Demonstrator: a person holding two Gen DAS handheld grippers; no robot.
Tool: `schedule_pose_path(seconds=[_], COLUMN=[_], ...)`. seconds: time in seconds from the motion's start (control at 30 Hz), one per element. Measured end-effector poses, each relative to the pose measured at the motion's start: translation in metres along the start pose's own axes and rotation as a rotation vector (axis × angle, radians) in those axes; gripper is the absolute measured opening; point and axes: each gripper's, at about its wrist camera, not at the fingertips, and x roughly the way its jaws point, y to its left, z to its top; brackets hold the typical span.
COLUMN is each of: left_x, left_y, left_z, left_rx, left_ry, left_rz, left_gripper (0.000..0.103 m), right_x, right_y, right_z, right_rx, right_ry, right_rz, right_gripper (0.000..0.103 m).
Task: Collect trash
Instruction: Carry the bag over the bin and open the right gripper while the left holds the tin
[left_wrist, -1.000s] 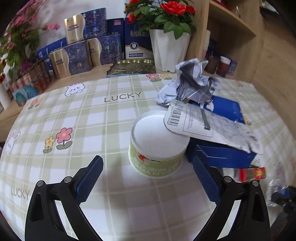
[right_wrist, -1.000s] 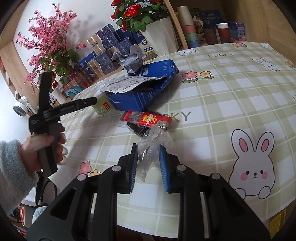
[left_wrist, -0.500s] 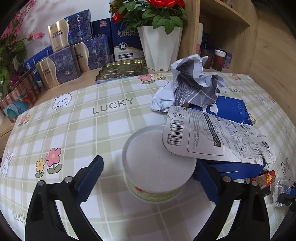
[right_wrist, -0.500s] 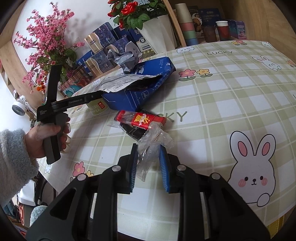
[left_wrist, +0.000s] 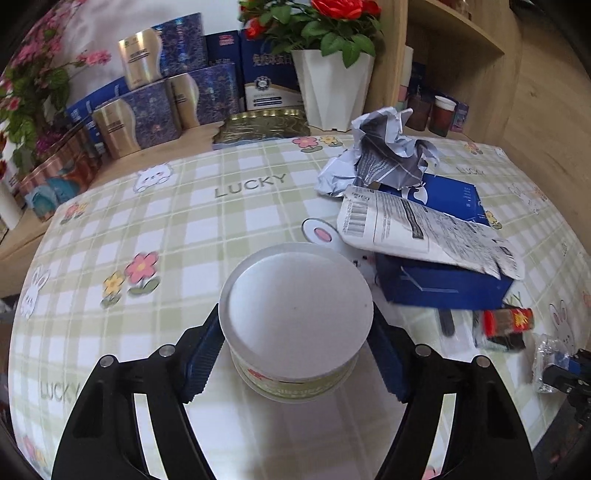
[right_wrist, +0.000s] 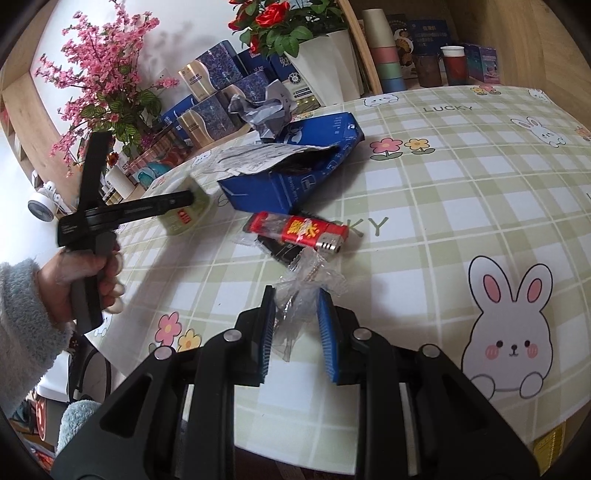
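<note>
My left gripper (left_wrist: 295, 354) is shut on a round white-lidded tub with a green label (left_wrist: 295, 314), its pads against both sides. In the right wrist view the tub (right_wrist: 184, 216) shows beside the left gripper's arm. My right gripper (right_wrist: 297, 325) is shut on a crumpled clear plastic wrapper (right_wrist: 306, 291) near the table's front edge. On the table lie a torn white packet (left_wrist: 424, 229) over a blue box (left_wrist: 443, 284), a crumpled grey bag (left_wrist: 380, 158) behind them, and a red snack wrapper (right_wrist: 299, 232).
The table has a green checked cloth (left_wrist: 166, 229) printed with rabbits and flowers. Behind it stand a white pot of red roses (left_wrist: 332, 88), blue and gold gift boxes (left_wrist: 147, 110) and a wooden shelf with cups (right_wrist: 384, 55). A dark flat item lies under the red wrapper.
My left gripper moved forward around the tub and closed on it; the tub now sits apart from the torn packet. My right gripper kept its hold on the clear wrapper.
</note>
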Motion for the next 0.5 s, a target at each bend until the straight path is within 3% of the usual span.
schedule_pose_path(seconds=[0.23, 0.5], left_x=[-0.075, -0.145], left_y=[0.011, -0.020], left_z=[-0.050, -0.101], left_rx=[-0.119, -0.126], left_ry=[-0.030, -0.071], left_rz=[-0.054, -0.132], left_gripper=[0.072, 0.072], right_x=[-0.023, -0.061], right_y=[0.010, 0.025], right_z=[-0.014, -0.036], right_rx=[0.003, -0.025], right_ry=[-0.005, -0.005], right_rz=[0.002, -0.012], right_gripper=[0.026, 0.026])
